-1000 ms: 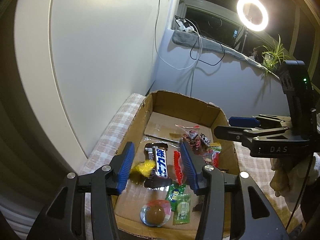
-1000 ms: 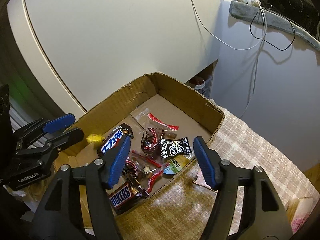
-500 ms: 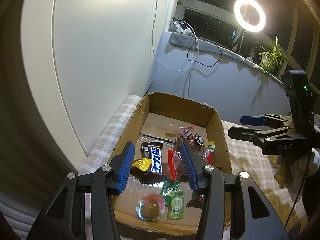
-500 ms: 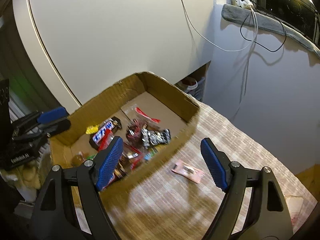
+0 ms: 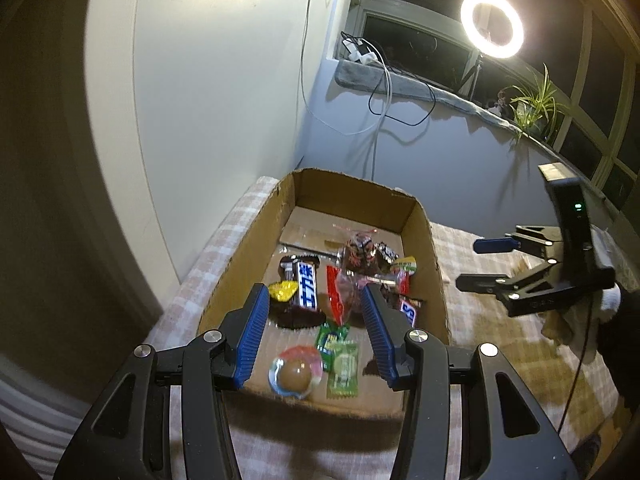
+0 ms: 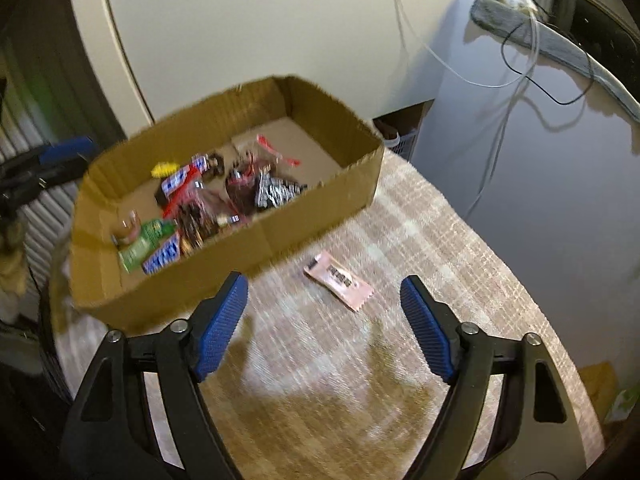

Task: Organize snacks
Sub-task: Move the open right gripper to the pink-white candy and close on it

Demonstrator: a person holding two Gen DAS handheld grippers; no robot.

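A pink wrapped snack [image 6: 339, 280] lies flat on the checked desk [image 6: 440, 248], just beside the open cardboard box [image 6: 320, 204] of mixed sweets [image 6: 200, 200].

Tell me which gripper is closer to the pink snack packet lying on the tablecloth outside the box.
Right. The right gripper hangs open just short of the pink packet, which lies between its fingers' line. The left gripper is open over the cardboard box, on the box's far side.
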